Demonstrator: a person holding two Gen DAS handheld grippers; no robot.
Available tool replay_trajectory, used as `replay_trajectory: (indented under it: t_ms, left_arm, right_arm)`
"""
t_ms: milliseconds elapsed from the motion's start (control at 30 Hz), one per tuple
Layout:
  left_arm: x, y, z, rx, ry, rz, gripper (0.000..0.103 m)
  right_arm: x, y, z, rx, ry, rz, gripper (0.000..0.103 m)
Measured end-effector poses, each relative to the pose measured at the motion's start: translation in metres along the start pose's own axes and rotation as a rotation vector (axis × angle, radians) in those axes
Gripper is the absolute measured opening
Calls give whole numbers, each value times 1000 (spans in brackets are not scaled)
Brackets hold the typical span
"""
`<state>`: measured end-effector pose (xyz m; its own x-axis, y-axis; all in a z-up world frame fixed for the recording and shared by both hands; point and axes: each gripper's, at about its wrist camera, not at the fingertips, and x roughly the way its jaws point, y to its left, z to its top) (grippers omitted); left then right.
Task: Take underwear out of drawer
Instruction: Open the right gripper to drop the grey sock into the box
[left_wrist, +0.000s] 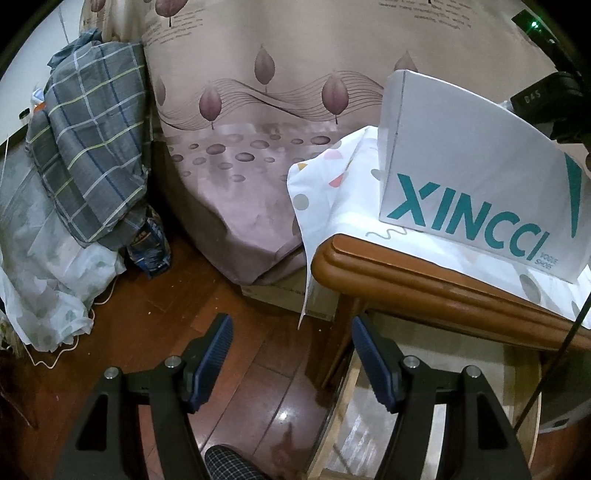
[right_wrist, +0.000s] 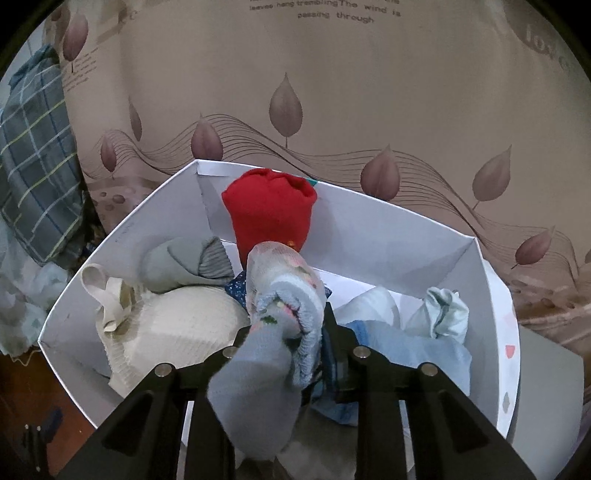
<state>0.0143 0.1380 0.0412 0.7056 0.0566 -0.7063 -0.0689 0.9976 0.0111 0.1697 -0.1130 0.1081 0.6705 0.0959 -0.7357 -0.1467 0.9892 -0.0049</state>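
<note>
So the right gripper (right_wrist: 291, 332) is pinched onto a rolled-up blue-grey bundle (right_wrist: 280, 306) with a little floral print, holding it just above the white shoe box (right_wrist: 369, 236) that's standing in for the drawer, I'd guess so it lifts free of the red roll (right_wrist: 269, 210), the cream garment (right_wrist: 177, 328) and the light blue stuff (right_wrist: 413, 347) without dragging them along. Honestly it looks more like socks than underwear, but it's so close to the lens I can't say for sure. The left gripper (left_wrist: 291, 365) hangs spread wide and empty out over the wooden floor (left_wrist: 155, 306) beside the table edge (left_wrist: 406, 273), probably just keeping out of the way.
</note>
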Motion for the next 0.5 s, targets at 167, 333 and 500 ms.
replay_trajectory:
  t_ms: [167,333,500]
  left_arm:
    - [2,-4,0,8,5,1,69]
    - [3,-5,-1,4,9,1,69]
    - [5,-8,-1,10,12,5,69]
  right_arm:
    - [-2,1,-1,16,-1,9,50]
    - [-9,11,-4,-17,-20,-11,71]
    - [-26,17,-3,-35,-49,-28,88]
